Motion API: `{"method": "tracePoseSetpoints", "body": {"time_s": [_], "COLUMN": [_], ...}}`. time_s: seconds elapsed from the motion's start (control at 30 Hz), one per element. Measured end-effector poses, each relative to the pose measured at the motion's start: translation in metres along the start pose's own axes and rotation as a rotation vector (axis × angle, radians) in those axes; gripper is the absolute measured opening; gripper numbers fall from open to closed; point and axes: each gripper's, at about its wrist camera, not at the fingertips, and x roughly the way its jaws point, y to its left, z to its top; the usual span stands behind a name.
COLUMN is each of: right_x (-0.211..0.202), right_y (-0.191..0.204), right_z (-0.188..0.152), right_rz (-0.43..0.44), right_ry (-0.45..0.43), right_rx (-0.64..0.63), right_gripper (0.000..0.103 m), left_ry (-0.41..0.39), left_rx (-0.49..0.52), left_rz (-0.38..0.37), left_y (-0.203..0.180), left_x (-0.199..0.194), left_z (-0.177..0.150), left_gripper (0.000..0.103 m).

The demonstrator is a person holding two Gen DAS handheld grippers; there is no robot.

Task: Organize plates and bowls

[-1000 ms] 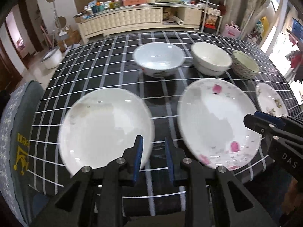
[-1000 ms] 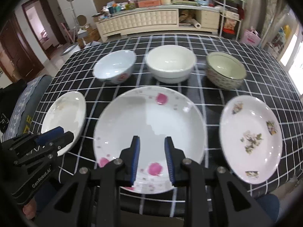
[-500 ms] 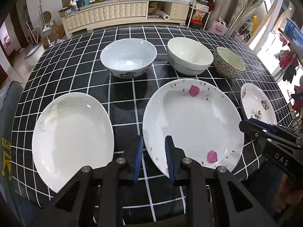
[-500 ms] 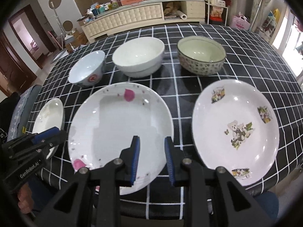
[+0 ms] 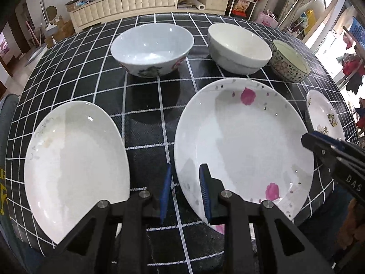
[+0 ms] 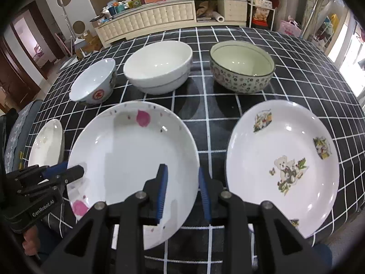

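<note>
Three plates lie in the near row on the checked cloth: a plain white plate (image 5: 75, 159), a big pink-flower plate (image 5: 244, 150) (image 6: 127, 159) and a bear-print plate (image 6: 282, 164). Behind them stand a pale blue bowl (image 5: 152, 45), a white bowl (image 6: 159, 66) and a patterned bowl (image 6: 241, 68). My left gripper (image 5: 185, 170) hovers over the flower plate's left rim, narrowly open, its pads clear of the rim. My right gripper (image 6: 182, 171) hangs over the same plate's right rim. Its jaws are opening and nothing is pressed between them.
The table (image 5: 146, 118) wears a black cloth with white lines and its near edge lies just under both grippers. A grey cushioned chair (image 5: 6, 118) stands at the left. A cluttered cream sideboard (image 6: 159, 18) and shelves line the far wall.
Both grippers slid rightwards and sank closer to the table. The left went from the plain plate's edge to the flower plate's left rim. The right went from that plate's middle to its right rim.
</note>
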Motion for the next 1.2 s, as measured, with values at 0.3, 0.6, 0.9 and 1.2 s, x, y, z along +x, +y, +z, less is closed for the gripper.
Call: {"method": "tracePoseSetpoints", "body": {"time_s": [0.3,0.6,0.9,1.2], "right_x": [0.018,0.024,0.027,0.020], "right_y": [-0.003,-0.003,0.005,0.010], "right_z": [0.000,-0.004,-0.007,-0.012], "right_rz": [-0.003,-0.027,-0.032,-0.027], "right_ry": [0.045,0.051,0.056,0.036], "right_rx": [-0.004,-0.012,-0.048,-0.051], "right_gripper": [0.040,0.040,0.034,0.028], "left_ry": [0.016,0.002,-0.003,-0.029], "left_rx": [0.013,0.021,0.013,-0.003], "left_rz": [0.000,-0.013,-0.014,0.032], "left_y": [0.002,-0.002,-0.004,-0.004], "left_x": [0.014,0.019,0.020,0.012], "left_z": [0.005,0.009,0.010,0.007], "left_gripper": [0.023,0.023,0.022,0.022]}}
